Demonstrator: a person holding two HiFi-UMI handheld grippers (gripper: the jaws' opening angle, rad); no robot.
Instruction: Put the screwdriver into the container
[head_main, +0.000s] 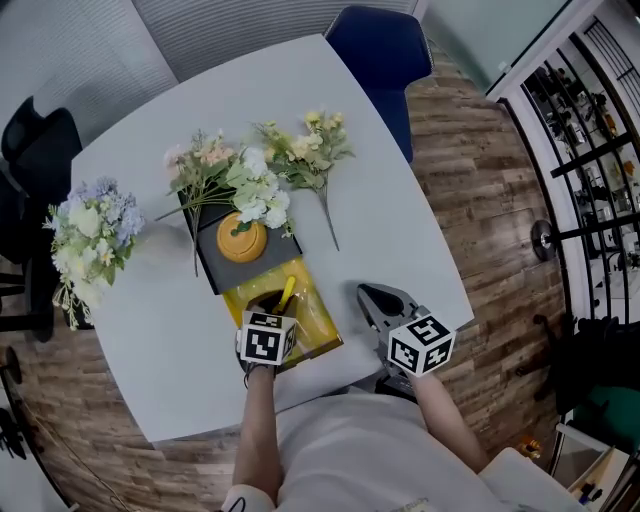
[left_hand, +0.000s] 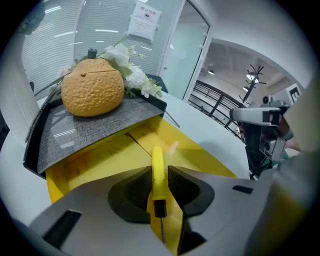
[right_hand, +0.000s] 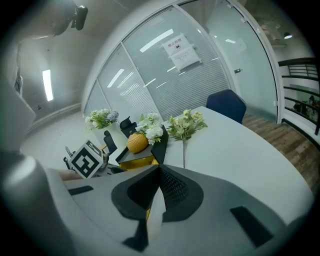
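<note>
Gripped tight between the left gripper's (left_hand: 158, 172) fingers (left_hand: 186, 187) is the screwdriver (left_hand: 157, 167): the pads close on its yellow handle, which points forward past the fingertips, while its black collar and thin metal shaft run back behind them. It hangs over the yellow container (left_hand: 202, 150), whose open floor spreads out ahead of and beneath the fingers; whether the handle's tip touches that floor cannot be told. Beyond the fingertips, touching the container's far edge, sits a dark tray (left_hand: 32, 145) with a grey mat (left_hand: 95, 127), and on the mat an orange, dimpled ball (left_hand: 92, 87). White flowers (left_hand: 132, 75) lie just behind it.

From the head view, the right gripper (head_main: 372, 296) hovers near the container's right side, over the pale surface (head_main: 400, 220). Its fingers (right_hand: 172, 187) are pressed together with nothing between them. Well ahead of them lies a green sprig (right_hand: 186, 124), and a blue chair (right_hand: 226, 106) stands at the surface's far edge.
</note>
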